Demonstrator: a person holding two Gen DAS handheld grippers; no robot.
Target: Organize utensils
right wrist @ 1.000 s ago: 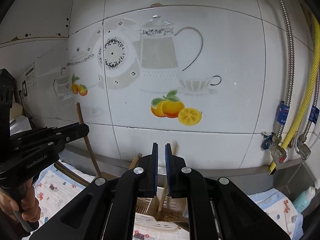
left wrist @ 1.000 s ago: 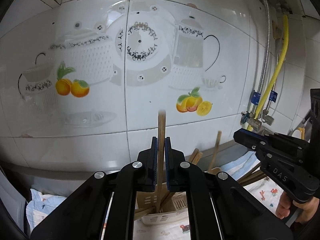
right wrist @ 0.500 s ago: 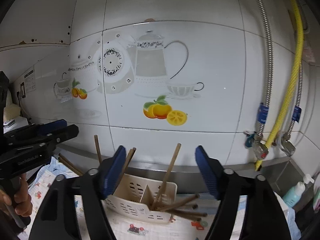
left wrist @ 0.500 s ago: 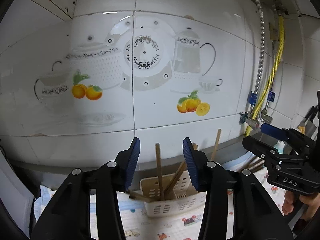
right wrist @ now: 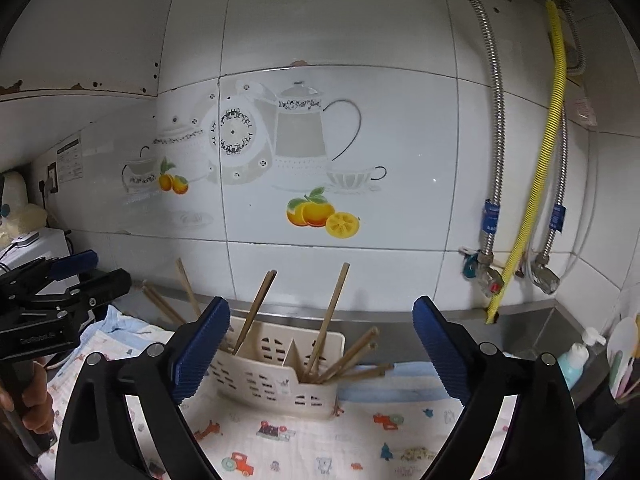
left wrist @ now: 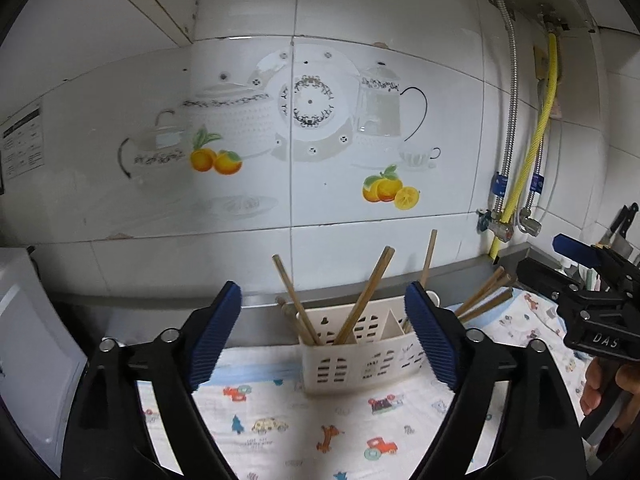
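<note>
The left gripper (left wrist: 322, 334) has its fingers spread wide and holds nothing. Each finger carries a blue ribbed pad (left wrist: 216, 332) on a black, bolted linkage. The right gripper (right wrist: 320, 354) is likewise spread wide and empty, with matching blue ribbed pads (right wrist: 438, 350).

The utensil holder (left wrist: 360, 350) is a cream plastic, rectangular caddy with slotted walls and an internal divider. In the left wrist view it sits between the two fingers, at 12 o'clock from the gripper. It stands on a white printed cloth (left wrist: 300, 428) patterned with small vehicles, which covers the counter.

Wooden chopsticks (left wrist: 362, 298) stand tilted in the caddy: slim, straight, light-brown sticks. Several lean toward 1 o'clock; one leans toward 11 o'clock. In the right wrist view, further chopsticks (right wrist: 352, 354) project low over the caddy's right end, toward 2 o'clock.

Behind the caddy is a glossy white tiled wall (right wrist: 400, 140) with a printed teapot-and-orange motif. At 2 o'clock in the right wrist view, a corrugated yellow hose (right wrist: 548, 152) runs between two braided metal hoses (right wrist: 494, 120).
</note>
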